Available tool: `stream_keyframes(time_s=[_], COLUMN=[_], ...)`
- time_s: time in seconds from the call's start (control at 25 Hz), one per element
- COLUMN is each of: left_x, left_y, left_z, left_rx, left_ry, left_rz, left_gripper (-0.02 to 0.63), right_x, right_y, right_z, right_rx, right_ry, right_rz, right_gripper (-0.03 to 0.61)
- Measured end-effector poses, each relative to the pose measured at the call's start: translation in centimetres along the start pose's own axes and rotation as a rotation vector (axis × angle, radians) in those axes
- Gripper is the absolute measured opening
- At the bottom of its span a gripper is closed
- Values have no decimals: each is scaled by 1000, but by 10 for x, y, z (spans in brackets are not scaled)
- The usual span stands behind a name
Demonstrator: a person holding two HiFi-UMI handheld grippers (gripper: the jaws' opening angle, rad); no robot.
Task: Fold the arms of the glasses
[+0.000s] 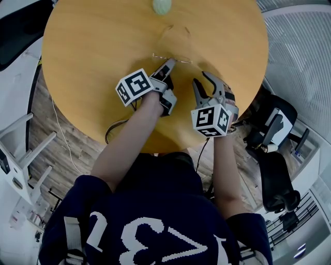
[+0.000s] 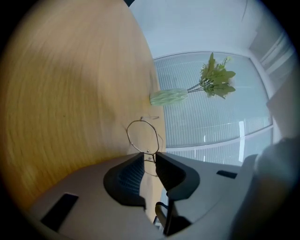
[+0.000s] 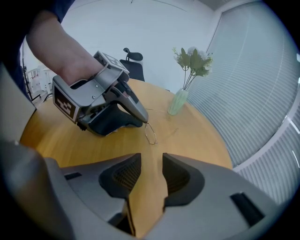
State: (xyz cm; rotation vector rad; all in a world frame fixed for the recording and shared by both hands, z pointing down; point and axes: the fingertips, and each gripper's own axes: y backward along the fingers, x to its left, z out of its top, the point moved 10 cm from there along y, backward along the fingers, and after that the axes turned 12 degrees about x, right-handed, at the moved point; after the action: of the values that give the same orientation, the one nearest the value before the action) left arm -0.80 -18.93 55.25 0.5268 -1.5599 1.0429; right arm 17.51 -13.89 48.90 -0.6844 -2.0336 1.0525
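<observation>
Thin wire-rimmed glasses (image 1: 172, 57) stand on the round wooden table (image 1: 93, 46), arms spread and pointing away from me. My left gripper (image 1: 170, 63) has its tips at the front frame. In the left gripper view one lens ring (image 2: 142, 136) lies just beyond the jaws, and the wire beside it sits in the narrow gap between them; light shows on both sides of it. The right gripper view shows the left gripper (image 3: 143, 117) over the glasses (image 3: 150, 133). My right gripper (image 1: 201, 78) hovers open just right of them with nothing between its jaws (image 3: 151, 157).
A pale green vase (image 1: 161, 5) with flowers (image 3: 192, 60) stands at the table's far edge beyond the glasses. A black office chair (image 1: 274, 129) sits off the table to the right. The near table rim lies just behind both hands.
</observation>
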Motion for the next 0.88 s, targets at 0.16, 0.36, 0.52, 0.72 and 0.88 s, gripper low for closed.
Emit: stream_keyframes(time_s=[0.16,0.36,0.52,0.72,0.88], left_x=[-4,-4,-5,-10,-18], left_y=[3,14,23,34,48], left_z=[1,3,2,0,-2], left_rx=[-14,-28,-33,-41,-26], left_ry=[-35,-48,-48,-47,-59], left_rz=[-23,-34,-55,-104,-175], left_gripper=[25,21,20,20,20], right_x=[-2,-10,-18,-23,-25], right_y=[2,9,15,24,33], right_z=[-5,-8,-14,-17,-15], right_rx=[-6,-21,-40,-65,-91], right_ry=[-36,-90,-136,-172,-211], right_rz=[4,2,2,5,14], right_gripper=[161,160,157,155,153])
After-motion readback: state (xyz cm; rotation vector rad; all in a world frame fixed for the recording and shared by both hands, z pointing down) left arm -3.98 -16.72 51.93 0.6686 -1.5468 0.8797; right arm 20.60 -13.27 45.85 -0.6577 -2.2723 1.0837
